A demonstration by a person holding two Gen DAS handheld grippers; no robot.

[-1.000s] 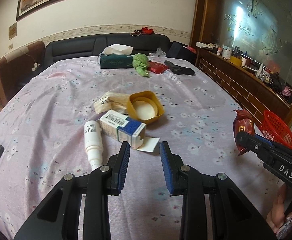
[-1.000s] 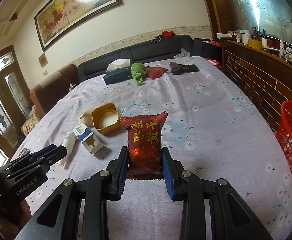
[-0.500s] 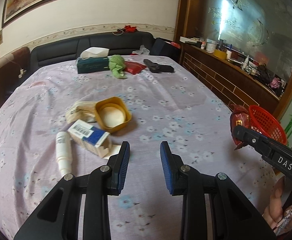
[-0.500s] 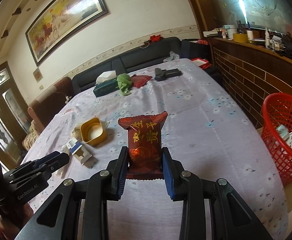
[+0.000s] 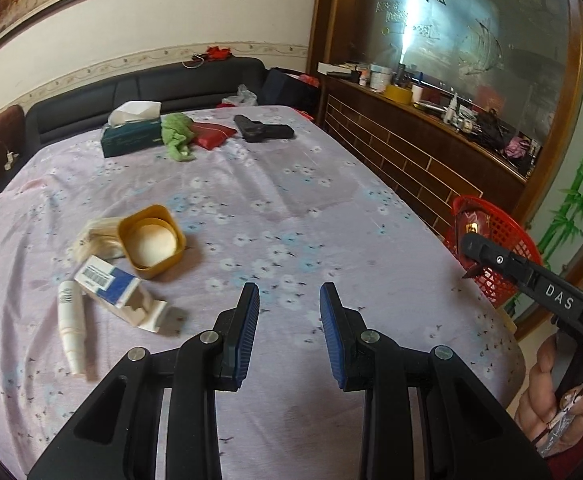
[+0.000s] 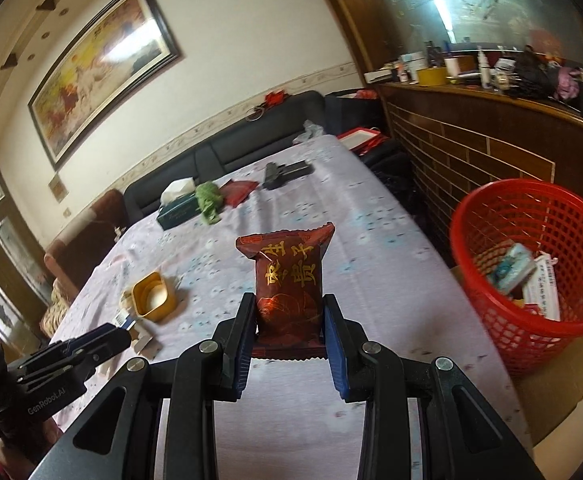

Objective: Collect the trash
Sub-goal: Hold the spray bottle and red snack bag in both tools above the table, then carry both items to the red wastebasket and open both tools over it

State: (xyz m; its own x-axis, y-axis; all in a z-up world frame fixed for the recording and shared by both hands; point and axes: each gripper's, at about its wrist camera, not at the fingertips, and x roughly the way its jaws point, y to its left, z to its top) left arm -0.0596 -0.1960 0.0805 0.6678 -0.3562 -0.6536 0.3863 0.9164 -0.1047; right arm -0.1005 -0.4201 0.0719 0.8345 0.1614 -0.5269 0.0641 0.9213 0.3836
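Note:
My right gripper (image 6: 289,300) is shut on a dark red snack packet (image 6: 289,276) with gold characters, held upright above the table's right side. The red mesh basket (image 6: 531,320) stands just right of it, beside the table, with several items inside. In the left wrist view the right gripper (image 5: 471,242) and its packet (image 5: 465,220) sit in front of the basket (image 5: 507,240). My left gripper (image 5: 289,292) hovers over the purple floral tablecloth (image 5: 291,208), jaws a narrow gap apart with nothing between them. A yellow tub (image 5: 151,242), blue-white carton (image 5: 109,284) and white bottle (image 5: 71,320) lie to its left.
At the far end lie a tissue box (image 5: 131,138), a green cloth (image 5: 177,136), a red pouch (image 5: 213,134) and a black gun-shaped object (image 5: 263,130). A dark sofa (image 5: 171,80) runs behind the table. A brick-patterned counter (image 5: 411,148) lines the right side.
Both hands have swung to the right. The packet has travelled with the right gripper towards the red basket, which now fills more of the right wrist view. The table trash has slid left.

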